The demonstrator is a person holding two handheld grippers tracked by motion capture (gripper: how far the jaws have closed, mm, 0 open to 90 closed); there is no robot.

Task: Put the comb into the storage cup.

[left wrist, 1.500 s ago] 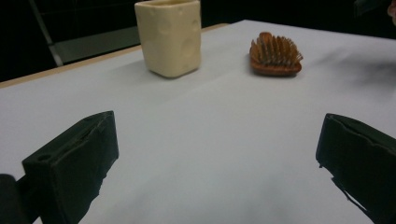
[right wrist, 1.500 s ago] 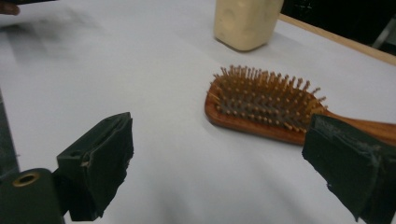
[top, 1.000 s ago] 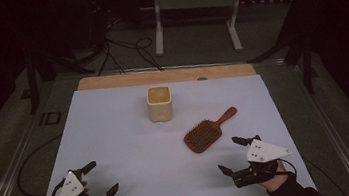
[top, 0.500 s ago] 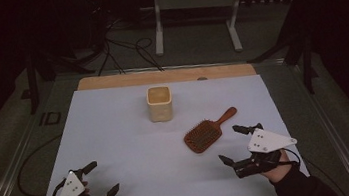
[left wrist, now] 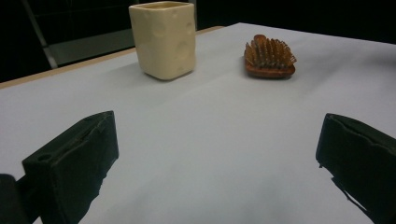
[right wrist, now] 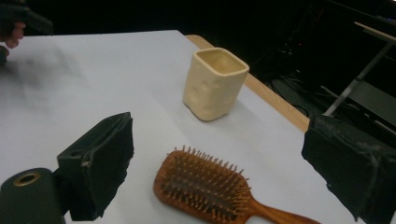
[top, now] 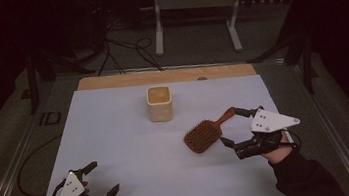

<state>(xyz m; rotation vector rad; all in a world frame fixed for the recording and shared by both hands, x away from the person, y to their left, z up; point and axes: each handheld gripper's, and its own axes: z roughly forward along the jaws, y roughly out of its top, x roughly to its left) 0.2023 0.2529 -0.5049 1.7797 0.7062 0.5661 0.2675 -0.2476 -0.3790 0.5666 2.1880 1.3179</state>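
A wooden hairbrush (top: 207,134) lies bristles up on the white table (top: 116,135), right of centre, with its handle pointing to the far right. My right gripper (top: 231,127) is open, and its jaws straddle the brush's handle end without touching it. In the right gripper view the hairbrush (right wrist: 205,189) lies low between the wide jaws of the right gripper (right wrist: 224,163), and the cream cup (right wrist: 214,84) stands beyond. The cream cup (top: 159,103) stands upright at the table's middle back. My left gripper (top: 104,177) rests open at the near left corner. From the left gripper (left wrist: 217,154) the cup (left wrist: 163,39) and brush (left wrist: 269,58) are far ahead.
A wooden strip (top: 165,76) borders the table's far edge. Behind it stand metal frame legs (top: 157,24), and cables (top: 126,48) lie on the dark floor. The other hand (right wrist: 18,23) with its gripper appears at the top left of the right gripper view.
My right gripper has moved forward and up the table to the brush's handle end, so its jaws now flank it. The left gripper, cup and brush have not moved.
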